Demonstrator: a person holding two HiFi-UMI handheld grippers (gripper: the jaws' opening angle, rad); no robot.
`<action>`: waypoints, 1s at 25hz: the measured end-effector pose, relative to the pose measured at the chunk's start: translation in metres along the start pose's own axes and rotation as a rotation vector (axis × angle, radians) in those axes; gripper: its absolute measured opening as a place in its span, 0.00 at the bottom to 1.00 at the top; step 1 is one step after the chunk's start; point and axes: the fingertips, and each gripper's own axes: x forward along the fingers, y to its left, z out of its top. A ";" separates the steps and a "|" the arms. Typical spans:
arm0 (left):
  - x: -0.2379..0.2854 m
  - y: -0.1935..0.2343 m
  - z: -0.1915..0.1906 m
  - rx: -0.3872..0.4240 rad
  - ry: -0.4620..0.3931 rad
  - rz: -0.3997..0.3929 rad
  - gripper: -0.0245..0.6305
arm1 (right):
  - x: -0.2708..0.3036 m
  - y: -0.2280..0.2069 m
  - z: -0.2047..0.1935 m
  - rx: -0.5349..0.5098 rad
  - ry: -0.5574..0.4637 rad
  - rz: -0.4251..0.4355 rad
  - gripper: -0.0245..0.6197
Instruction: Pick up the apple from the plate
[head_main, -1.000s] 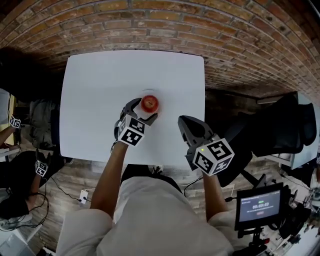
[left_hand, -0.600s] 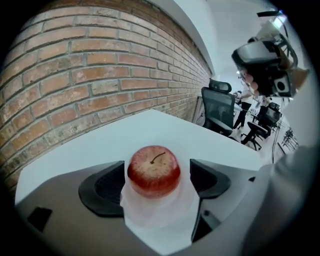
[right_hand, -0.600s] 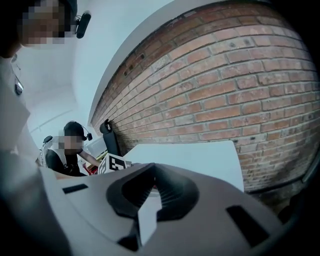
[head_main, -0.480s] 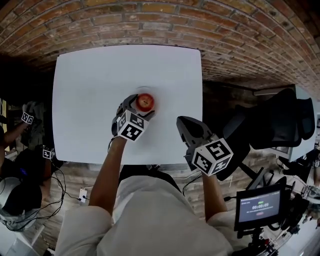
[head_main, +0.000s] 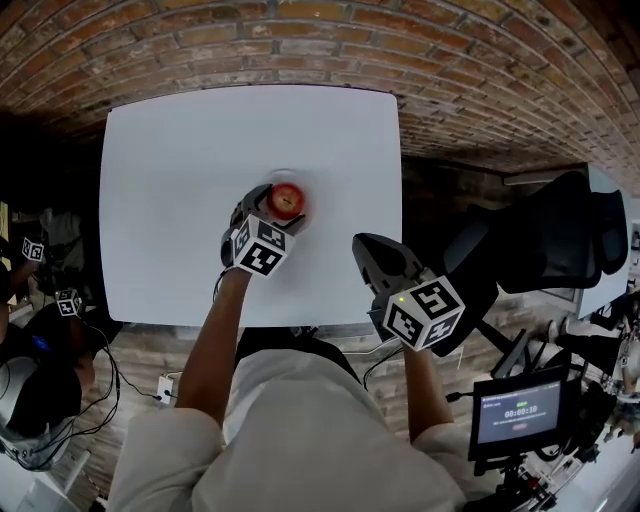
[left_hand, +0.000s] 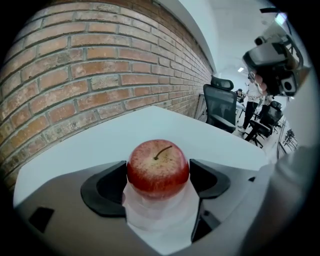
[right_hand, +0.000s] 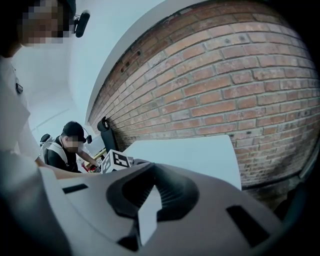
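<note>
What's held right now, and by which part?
Nothing. Left gripper jaws, just opened, flank the apple on its plate without gripping; right gripper is shut, empty.

Overhead head view, low gripper views; white table (head_main: 180, 150) common to all.

The apple (head_main: 286, 199) is set on the plate (left_hand: 159, 215) at the middle of the counter (head_main: 170, 140), between the jaws, just opened wider, of the left hand-held gripper (head_main: 272, 208). The right hand-held gripper (head_main: 372, 252) is placed at four o'clock from it.

I note the apple (left_hand: 158, 169): red, yellow-speckled, upright with the stem on top. It sits on a small pale plate (left_hand: 159, 217) near the middle of the white counter (head_main: 170, 170).
</note>
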 end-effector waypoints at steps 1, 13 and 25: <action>0.000 0.000 0.000 -0.001 0.000 0.002 0.64 | 0.000 0.000 0.000 0.000 0.000 0.000 0.04; -0.002 0.000 -0.001 0.004 0.004 0.009 0.62 | 0.002 0.006 0.000 -0.005 -0.004 0.008 0.04; -0.006 -0.003 0.007 0.019 -0.012 0.019 0.62 | -0.002 0.004 0.004 -0.011 -0.012 0.006 0.04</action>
